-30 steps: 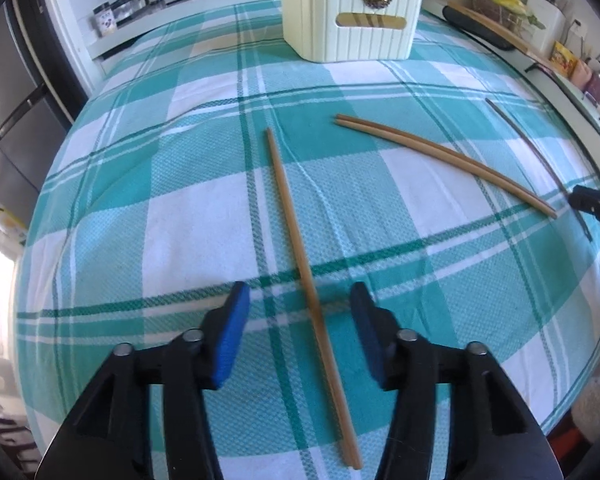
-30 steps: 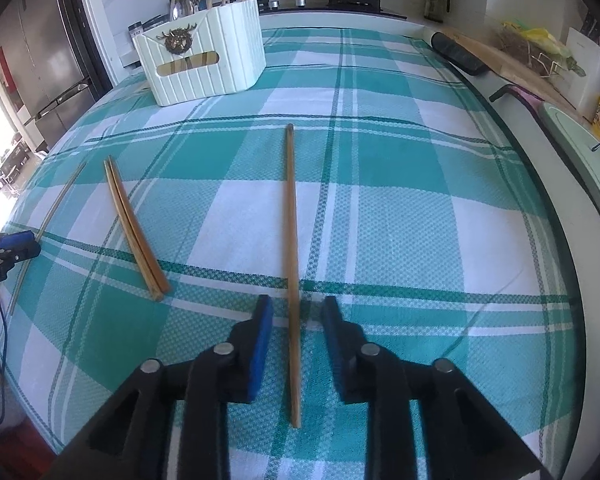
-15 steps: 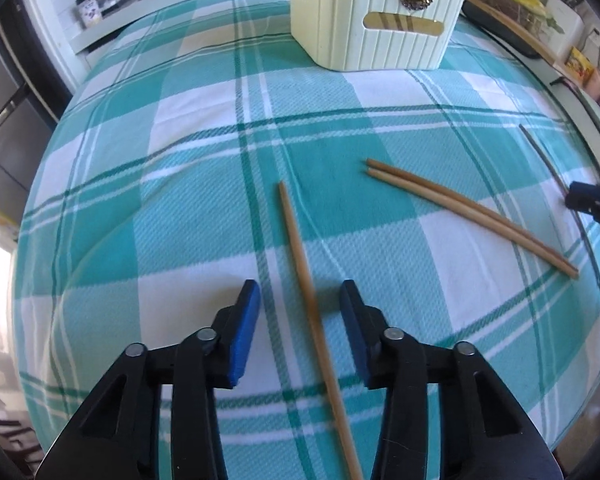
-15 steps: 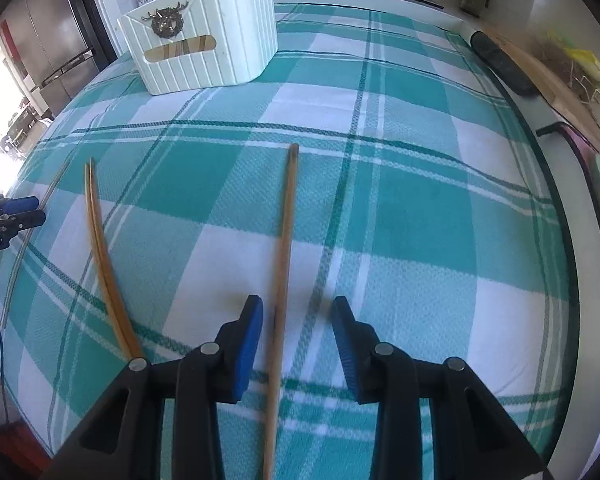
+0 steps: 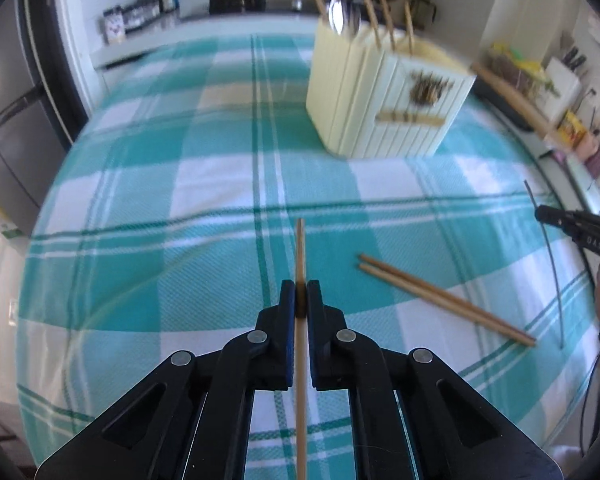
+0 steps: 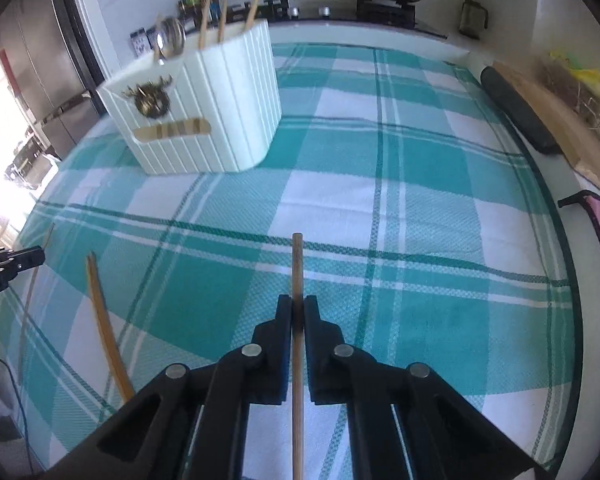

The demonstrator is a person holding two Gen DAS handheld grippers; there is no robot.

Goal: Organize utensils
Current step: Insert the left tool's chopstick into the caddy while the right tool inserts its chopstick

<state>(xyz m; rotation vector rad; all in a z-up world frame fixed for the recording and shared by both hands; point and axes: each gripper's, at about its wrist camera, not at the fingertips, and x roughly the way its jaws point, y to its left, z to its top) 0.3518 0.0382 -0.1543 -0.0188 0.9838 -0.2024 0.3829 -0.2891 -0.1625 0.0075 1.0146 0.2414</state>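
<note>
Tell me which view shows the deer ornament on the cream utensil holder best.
The right wrist view. There the deer ornament is sharp and faces the camera on the cream utensil holder, above the handle slot. In the left wrist view the same ornament is blurred and seen at an angle.

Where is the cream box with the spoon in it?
The cream ribbed plastic utensil box stands on the teal checked tablecloth at its far end, ahead and right in the left wrist view, beyond the pair of wooden chopsticks.

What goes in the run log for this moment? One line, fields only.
left claw: shut on chopstick | right claw: shut on chopstick | holder: upright on tablecloth | pair: lying loose
</note>
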